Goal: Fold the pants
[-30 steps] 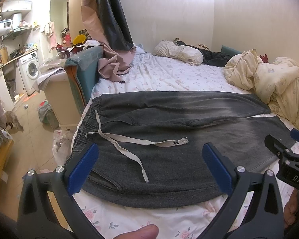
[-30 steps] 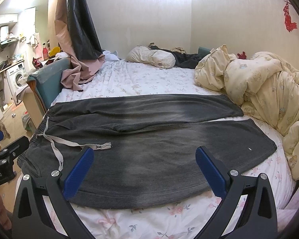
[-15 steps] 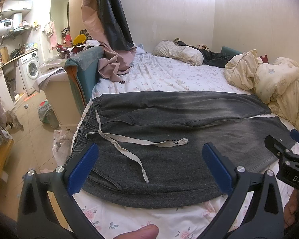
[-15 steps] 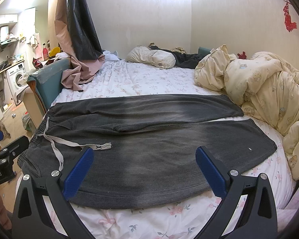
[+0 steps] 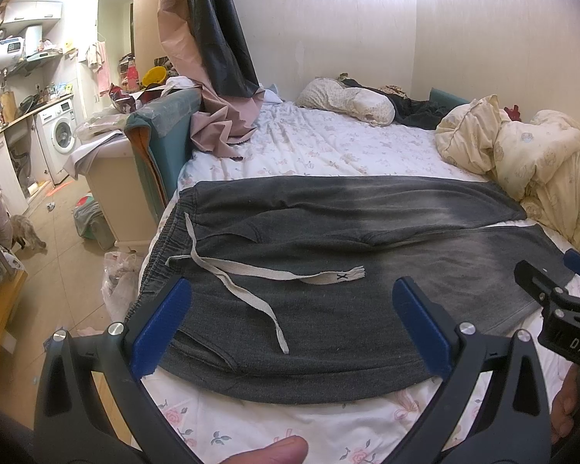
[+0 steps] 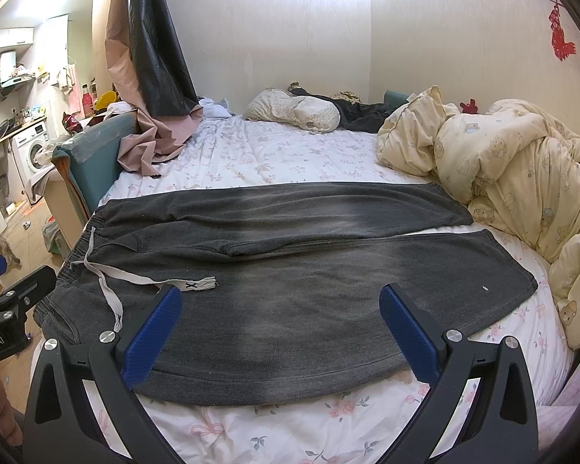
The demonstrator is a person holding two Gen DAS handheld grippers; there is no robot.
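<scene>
My left tool (image 5: 290, 324) and right tool (image 6: 280, 326) hover spread wide and empty above the near edge of the bed (image 6: 290, 425). Just beyond them, the dark grey pants (image 6: 290, 270) lie flat across the floral sheet, waistband left, pale drawstring (image 5: 251, 274) trailing. Farther back, a yellow quilt (image 6: 502, 178) is heaped at right.

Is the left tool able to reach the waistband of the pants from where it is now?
Probably yes. The left tool is open and holds nothing, and the waistband lies flat at the bed's left edge, ahead and to its left. Only the loose drawstring lies nearby.
</scene>
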